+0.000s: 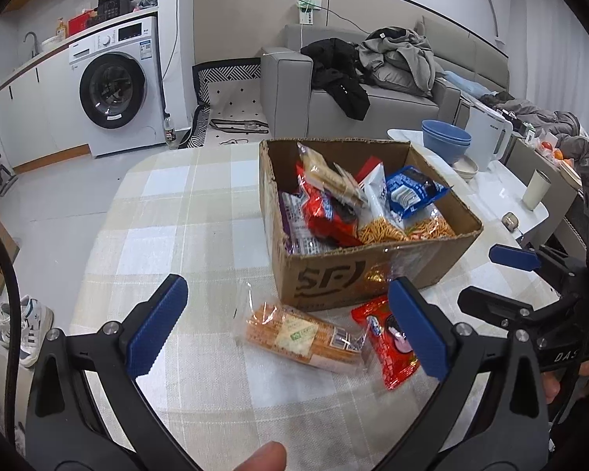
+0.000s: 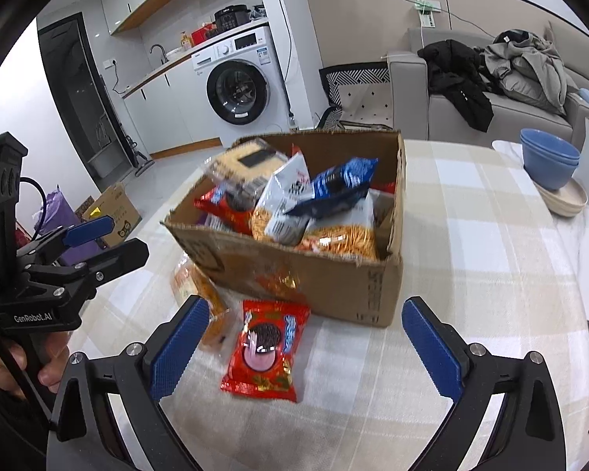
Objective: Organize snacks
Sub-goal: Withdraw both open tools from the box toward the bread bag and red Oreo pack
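A cardboard box [image 1: 357, 278] [image 2: 333, 286] on the checked tablecloth holds several snack packets. In front of it lie a clear pack of orange crackers [image 1: 302, 337] [image 2: 200, 298] and a red cookie packet [image 1: 388, 345] [image 2: 265, 349]. My left gripper [image 1: 290, 333] is open and empty, hovering above the cracker pack. My right gripper [image 2: 306, 349] is open and empty, above the red packet and the box's near corner. Each gripper also shows at the edge of the other's view, the right gripper [image 1: 518, 271] and the left gripper [image 2: 94, 239].
Stacked blue bowls [image 1: 445, 139] [image 2: 549, 161], a white kettle [image 1: 489, 137] and a cup [image 1: 536, 190] stand on a white side table to the right. A grey sofa [image 1: 333, 90] with clothes and a washing machine [image 1: 117, 86] stand behind.
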### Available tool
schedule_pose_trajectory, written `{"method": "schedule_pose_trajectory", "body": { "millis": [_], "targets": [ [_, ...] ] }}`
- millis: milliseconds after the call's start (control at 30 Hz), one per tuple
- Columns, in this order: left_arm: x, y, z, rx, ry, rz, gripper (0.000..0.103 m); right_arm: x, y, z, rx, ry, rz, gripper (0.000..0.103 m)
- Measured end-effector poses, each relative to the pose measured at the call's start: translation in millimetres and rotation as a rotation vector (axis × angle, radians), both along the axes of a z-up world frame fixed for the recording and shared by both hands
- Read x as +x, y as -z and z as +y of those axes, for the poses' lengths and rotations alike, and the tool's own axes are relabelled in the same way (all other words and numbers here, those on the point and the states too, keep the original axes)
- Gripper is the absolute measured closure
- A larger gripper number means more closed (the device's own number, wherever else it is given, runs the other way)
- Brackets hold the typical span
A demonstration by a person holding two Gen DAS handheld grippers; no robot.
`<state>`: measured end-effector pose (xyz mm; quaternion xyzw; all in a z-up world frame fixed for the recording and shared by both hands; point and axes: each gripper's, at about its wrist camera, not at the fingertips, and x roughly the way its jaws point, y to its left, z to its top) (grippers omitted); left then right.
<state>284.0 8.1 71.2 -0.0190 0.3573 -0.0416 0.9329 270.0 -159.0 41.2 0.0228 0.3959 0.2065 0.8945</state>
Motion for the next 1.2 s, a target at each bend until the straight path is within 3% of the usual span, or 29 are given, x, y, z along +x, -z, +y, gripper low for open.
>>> {"method": "schedule_pose_trajectory", "body": {
  "millis": [633,867,1200],
  "targets": [
    [-3,68,11,-0.053,-0.015,0.128,0.001,-1,48,13,-0.031,-0.04,0.119,0.002],
    [-2,82,11,-0.071,0.014,0.159,0.001,3,65,30,-0.053,-0.068,0.164,0.002],
    [8,91,15,-0.106,-0.043,0.188,0.001,6,73,49,-0.08,-0.09,0.166,0.004]
  ]
}}
